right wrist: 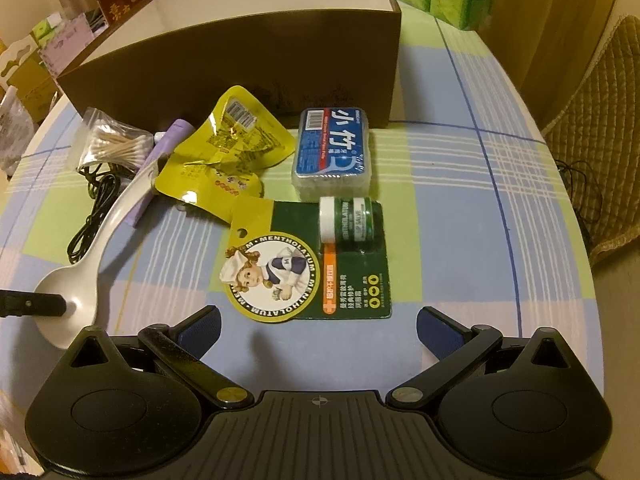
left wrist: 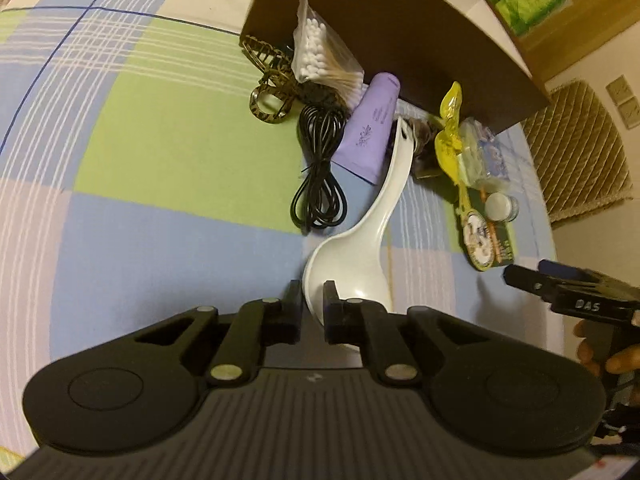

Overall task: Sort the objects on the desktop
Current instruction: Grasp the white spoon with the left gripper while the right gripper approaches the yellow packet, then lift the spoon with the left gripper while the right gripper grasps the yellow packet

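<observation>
The left gripper (left wrist: 312, 304) has its jaws drawn narrow on the rim of the bowl of the glossy white plastic ladle (left wrist: 352, 256), one finger inside the bowl and one outside; the ladle lies on the desk, covered by a checked pastel cloth (left wrist: 160, 152), with its handle running up toward the dark brown cardboard box (right wrist: 248, 60).

That pinch looks risky to me. A curved, slick rim gives thin fingers little to bite, and the long handle would lever the ladle round once lifted, so it might swing or slip free.

The handle end rests among the clutter: over the lilac squeeze tube (left wrist: 370, 128), just beside the coiled black cable (left wrist: 320, 168) and the crumpled yellow foil packet (right wrist: 224, 148). Lifting carelessly could drag those along or flick them off.

The right gripper (right wrist: 318, 330) hovers with jaws wide apart before the green blister card of balm (right wrist: 316, 264), holding nothing. It sits near the ladle bowl, so the two tools could knock together if both move at once.
</observation>
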Tool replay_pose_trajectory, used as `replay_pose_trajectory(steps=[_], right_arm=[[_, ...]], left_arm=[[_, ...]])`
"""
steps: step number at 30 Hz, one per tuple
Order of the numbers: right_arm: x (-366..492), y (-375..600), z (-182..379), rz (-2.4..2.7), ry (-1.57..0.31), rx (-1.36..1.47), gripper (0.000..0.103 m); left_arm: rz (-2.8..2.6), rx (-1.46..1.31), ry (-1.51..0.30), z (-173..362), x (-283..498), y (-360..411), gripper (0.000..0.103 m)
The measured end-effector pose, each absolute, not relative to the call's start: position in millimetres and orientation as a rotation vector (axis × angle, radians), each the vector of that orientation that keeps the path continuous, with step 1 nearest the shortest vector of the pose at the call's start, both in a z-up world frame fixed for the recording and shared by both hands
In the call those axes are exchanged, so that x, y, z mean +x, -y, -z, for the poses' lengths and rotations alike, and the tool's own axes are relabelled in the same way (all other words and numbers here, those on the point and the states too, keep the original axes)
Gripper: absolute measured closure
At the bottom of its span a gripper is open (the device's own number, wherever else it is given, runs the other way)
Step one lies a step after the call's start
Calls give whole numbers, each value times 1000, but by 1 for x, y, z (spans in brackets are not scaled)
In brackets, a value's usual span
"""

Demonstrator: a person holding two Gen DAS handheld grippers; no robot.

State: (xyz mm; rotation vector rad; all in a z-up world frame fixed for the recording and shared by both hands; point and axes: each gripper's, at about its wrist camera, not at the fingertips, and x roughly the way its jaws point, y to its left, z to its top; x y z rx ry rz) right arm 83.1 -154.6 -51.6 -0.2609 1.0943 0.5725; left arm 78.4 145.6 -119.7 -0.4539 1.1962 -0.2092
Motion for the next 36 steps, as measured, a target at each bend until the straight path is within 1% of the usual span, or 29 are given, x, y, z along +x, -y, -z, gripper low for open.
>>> replay_pose_trajectory(steps=[8,10,11,19,25,26,28,30,33,36], right_arm=[[82,139,47,-655,-1055,-281,2],[82,134,45,-671,-1040,-281,2],[83,131,44,-678,-1033,-281,2],[84,113,34,-740,-942,-240,2],[100,95,31,-753,-903,-162,2],[105,93,31,-747,-907,-139,3],[118,87,32,-735,-931,-85,13],[132,83,36,-710,-975,-17,16],[149,77,46,-659,-1045,76,23],[166,71,57,-600,-1114,167,28]], left_arm=[[166,-587,-1087,91,63,-176,97],[153,-630,-1056,86,61,-184,102],[149,-663,-1037,84,60,-191,102],[61,-836,-936,71,57,-229,102],[38,-865,-871,58,64,-240,102],[39,-866,-859,55,67,-241,102],[40,-862,-841,50,74,-241,102],[49,-858,-828,45,82,-241,102],[69,-843,-814,40,94,-240,102],[88,-835,-812,38,105,-238,102]])
